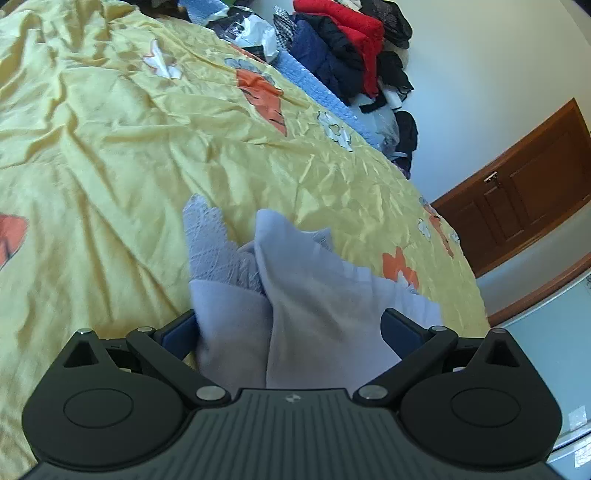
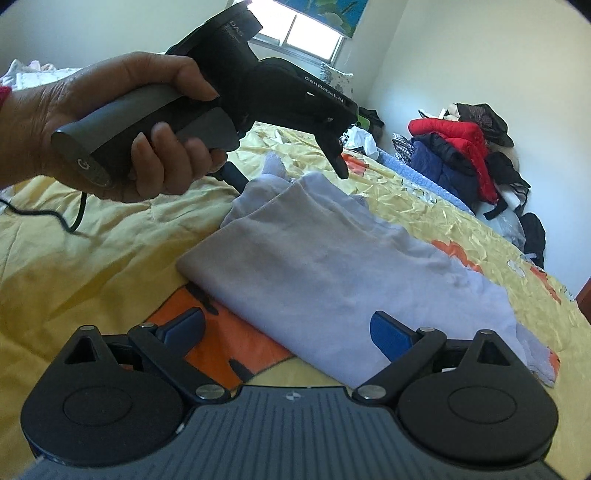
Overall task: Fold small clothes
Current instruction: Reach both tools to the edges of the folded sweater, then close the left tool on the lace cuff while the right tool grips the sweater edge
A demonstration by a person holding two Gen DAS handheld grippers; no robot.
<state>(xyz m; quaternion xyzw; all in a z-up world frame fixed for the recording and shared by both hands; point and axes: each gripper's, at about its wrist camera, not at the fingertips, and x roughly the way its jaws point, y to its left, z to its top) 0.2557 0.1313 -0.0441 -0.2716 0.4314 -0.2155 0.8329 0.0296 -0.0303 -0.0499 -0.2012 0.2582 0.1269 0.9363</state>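
A bed (image 1: 110, 155) covered with a wrinkled yellow bedspread printed with orange and white flowers carries everything. Along its far edge, against the pale wall, lies a heap of clothes (image 1: 347, 48) in red, navy and black, with a light blue knitted blanket (image 1: 317, 88) beside it. A brown wooden door (image 1: 524, 192) stands past the bed's right edge; a window (image 2: 303, 33) is set in the wall beyond the bed's far end.

The pale lavender garment (image 2: 332, 266) lies on the bedspread, partly folded. The left gripper (image 1: 290, 325) has its fingers apart, with the bunched cloth filling the gap between them; whether they press it I cannot tell. The left hand (image 2: 122, 122) holds that gripper's handle. The right gripper (image 2: 288, 332) hovers at the garment's near edge, fingers spread wide, the cloth between and under them.
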